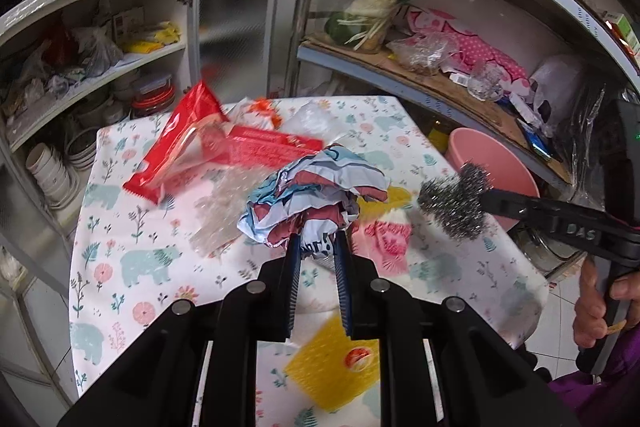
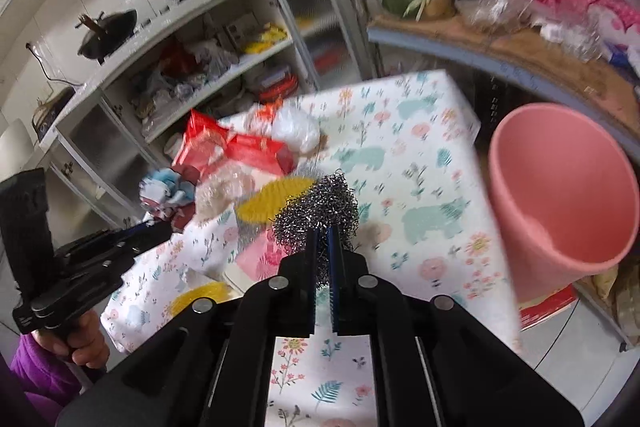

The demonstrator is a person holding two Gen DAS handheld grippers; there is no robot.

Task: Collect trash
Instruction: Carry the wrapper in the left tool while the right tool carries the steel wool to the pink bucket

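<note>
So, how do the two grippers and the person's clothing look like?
Both the left gripper and the right gripper are matte black plastic with round silver pins and blue ribbed pads on narrow fingers. The right one carries raised letters "DAS". The sleeve is purple.

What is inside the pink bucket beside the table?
The pink bucket looks empty: only its bare pink inner wall and part of the bottom show. The near rim hides the rest of the bottom, so something small there cannot be excluded.

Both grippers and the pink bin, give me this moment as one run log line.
left gripper: shut on crumpled wrapper | right gripper: shut on steel wool | pink bin: empty, beside table
</note>
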